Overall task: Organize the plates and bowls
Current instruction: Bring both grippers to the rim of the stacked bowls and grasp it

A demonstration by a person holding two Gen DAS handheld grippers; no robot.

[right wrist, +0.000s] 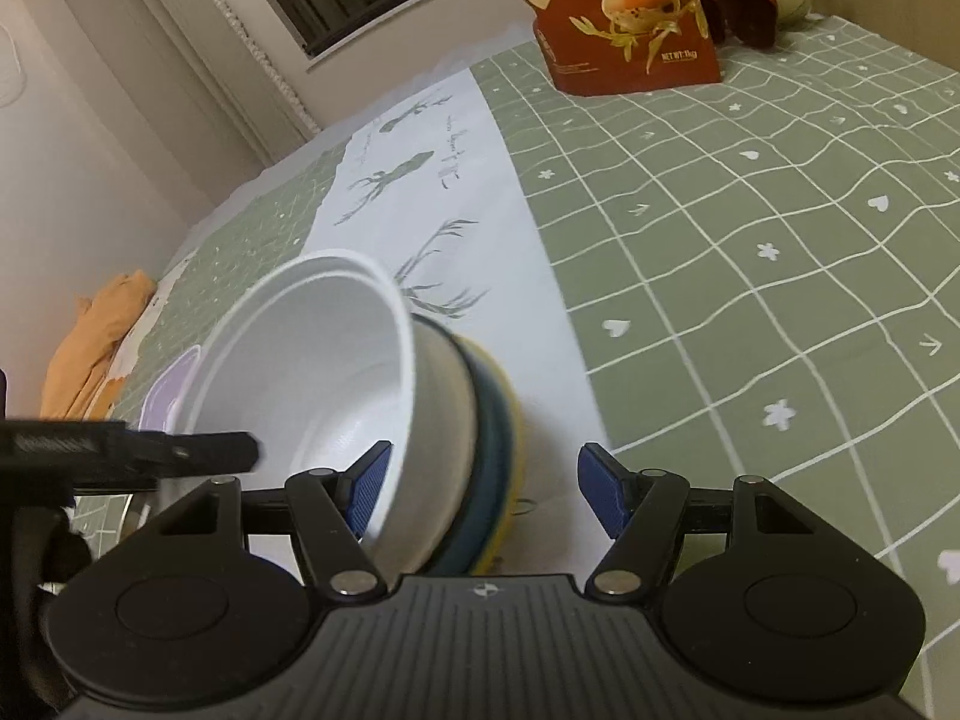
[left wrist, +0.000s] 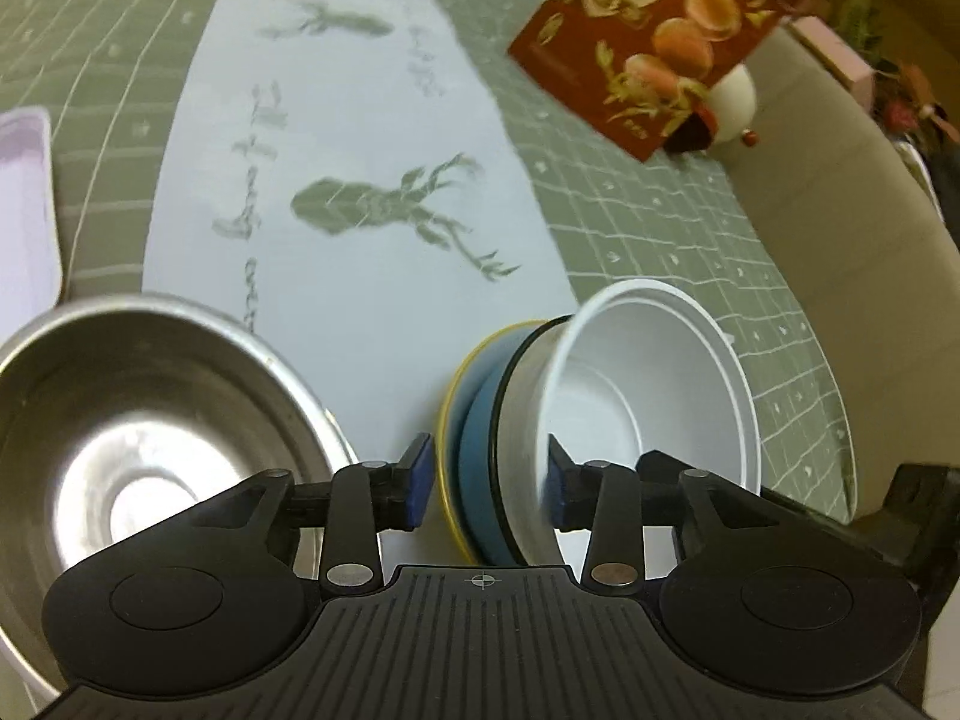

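Left wrist: the left tool [left wrist: 489,480] stands released, its pads clear of the tilted white bowl [left wrist: 648,396] between them; steel bowl [left wrist: 138,438] lies left. Right wrist: the right tool [right wrist: 483,495] straddles that bowl stack; whether it's grasping, I can't tell.

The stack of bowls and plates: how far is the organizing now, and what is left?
Done: a white bowl is nested on a blue plate and a yellow plate. In hand: this stack sits between the fingers of the left gripper and the right gripper; no firm grip shows. Left: the steel bowl stands apart.
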